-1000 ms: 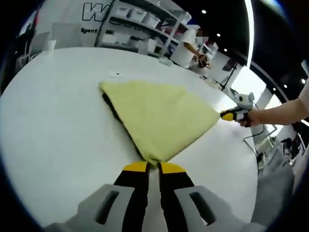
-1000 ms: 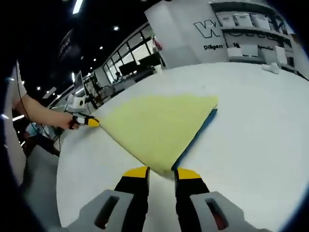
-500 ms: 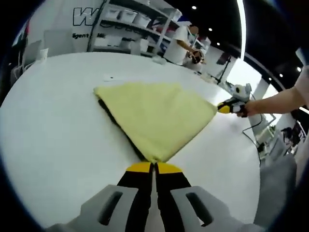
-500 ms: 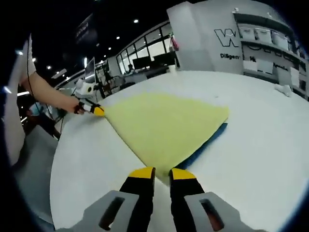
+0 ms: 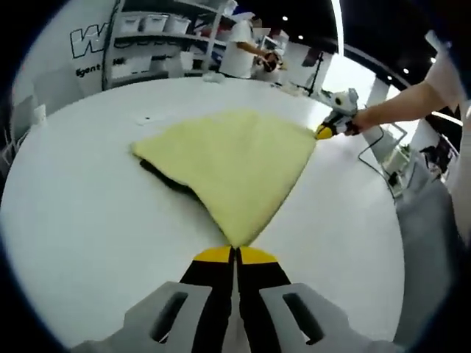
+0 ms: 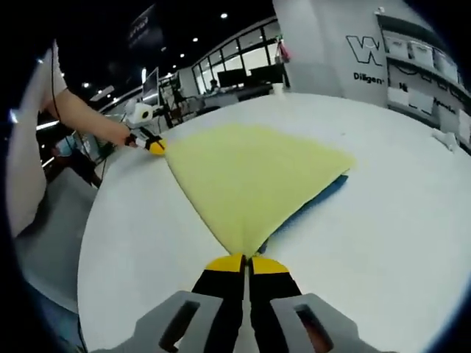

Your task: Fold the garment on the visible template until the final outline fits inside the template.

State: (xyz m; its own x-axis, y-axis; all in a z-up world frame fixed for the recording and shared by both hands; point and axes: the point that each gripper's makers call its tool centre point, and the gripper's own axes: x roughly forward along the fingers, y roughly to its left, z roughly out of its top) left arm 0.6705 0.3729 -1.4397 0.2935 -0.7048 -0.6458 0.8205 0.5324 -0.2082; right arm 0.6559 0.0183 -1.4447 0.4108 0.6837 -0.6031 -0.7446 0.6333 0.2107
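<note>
**Soft yellow garment pinched at two corners**

The garment [image 5: 234, 165] lies on the white table [image 5: 81, 220] at the centre of both views, spread as a yellow fan over a dark blue template [image 6: 313, 205] that peeks out along one edge. It looks light, limp and slightly fleecy, so it will likely drape and sag wherever it is not supported; corners are the natural places to hold, pulled taut to keep the fold line straight.

The left gripper [image 5: 235, 254] has its jaws pressed together on the near corner at lower centre. The right gripper [image 6: 245, 262] is likewise clamped on its own corner at lower centre of its view.

Most of the template is covered, so its full outline cannot be judged. The garment's type is hard to make out. Shelves [image 5: 158, 44] and a person [image 5: 239, 45] at the upper edge are blurred
</note>
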